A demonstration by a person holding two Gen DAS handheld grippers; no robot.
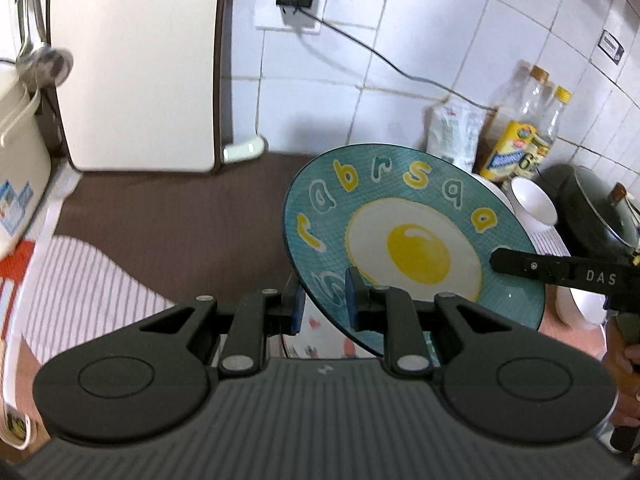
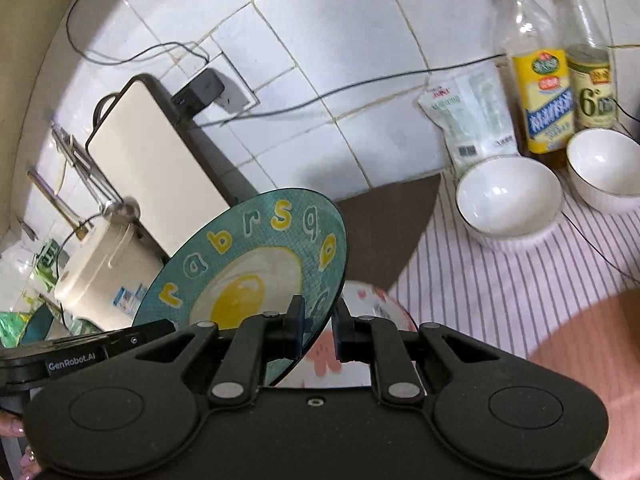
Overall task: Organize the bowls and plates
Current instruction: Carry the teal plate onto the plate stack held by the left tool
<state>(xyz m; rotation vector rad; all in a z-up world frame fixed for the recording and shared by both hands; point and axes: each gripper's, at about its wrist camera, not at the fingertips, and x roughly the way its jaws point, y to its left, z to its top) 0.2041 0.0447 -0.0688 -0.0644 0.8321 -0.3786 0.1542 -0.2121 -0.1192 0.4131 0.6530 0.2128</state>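
Above the counter, both the left gripper (image 1: 323, 300) and right gripper (image 2: 318, 326) pinch the tilted plate (image 1: 400, 236), face up.

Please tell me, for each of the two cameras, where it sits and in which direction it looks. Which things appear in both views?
Left wrist: sits on the left tool, looking forward across the counter to the tiled wall; its fingers straddle the teal egg plate; the right tool enters from the right.
Right wrist: sits on the right tool, facing the same wall; its fingers straddle the plate's rim; the left tool's body shows at lower left.
Shared: the plate, two bottles, white bowls, cutting board.
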